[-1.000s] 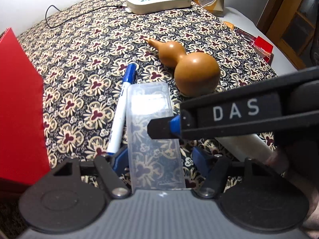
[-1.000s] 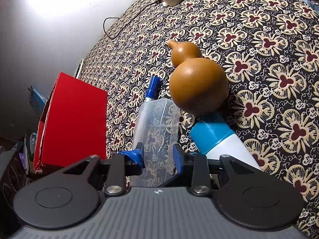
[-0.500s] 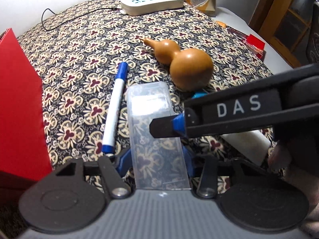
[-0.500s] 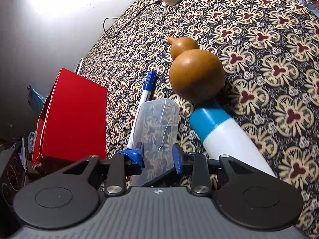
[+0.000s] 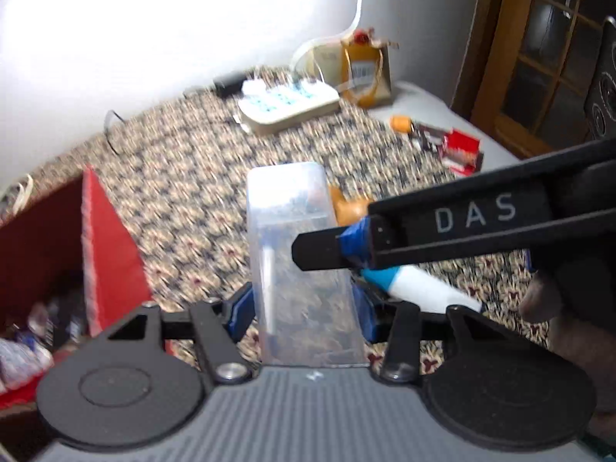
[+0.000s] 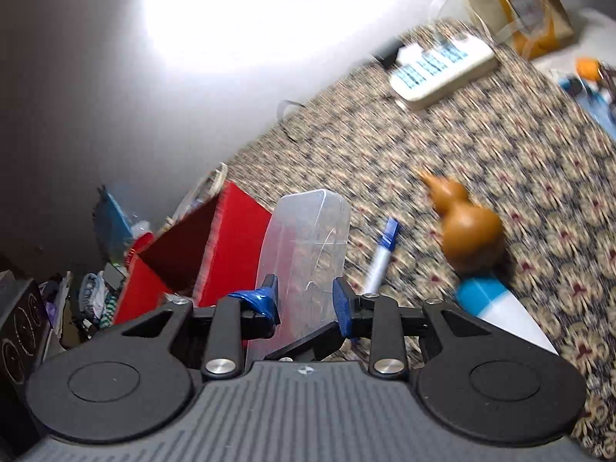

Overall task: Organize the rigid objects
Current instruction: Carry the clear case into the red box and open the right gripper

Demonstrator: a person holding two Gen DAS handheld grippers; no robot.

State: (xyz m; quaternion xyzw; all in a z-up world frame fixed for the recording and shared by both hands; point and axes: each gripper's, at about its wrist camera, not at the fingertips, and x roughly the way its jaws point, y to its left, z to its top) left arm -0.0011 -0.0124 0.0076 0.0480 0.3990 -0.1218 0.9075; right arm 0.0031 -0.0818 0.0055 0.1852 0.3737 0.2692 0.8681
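A clear plastic box (image 5: pixel 288 211) hangs above the patterned tablecloth (image 5: pixel 184 177), lifted off it. My left gripper (image 5: pixel 304 315) is shut on its near end, a blue pad on each long side. My right gripper (image 6: pixel 306 302) is shut on the same clear box (image 6: pixel 308 227); in the left wrist view one of its black fingers (image 5: pixel 319 250) lies across the box. On the cloth below lie a brown gourd (image 6: pixel 469 238), a blue-capped white marker (image 6: pixel 381 258) and a white bottle with a blue top (image 6: pixel 496 304).
An open red box (image 6: pixel 231 246) stands at the table's left edge, with clutter on the floor beyond it. A white power strip (image 5: pixel 288 104), a cable and an orange paper bag (image 5: pixel 365 73) sit at the back. A small red pack (image 5: pixel 460 150) lies at the right.
The left gripper's pads closed in on the clear box. Both grippers then rose and tilted up, lifting the box off the cloth; the marker, gourd and bottle stayed down.
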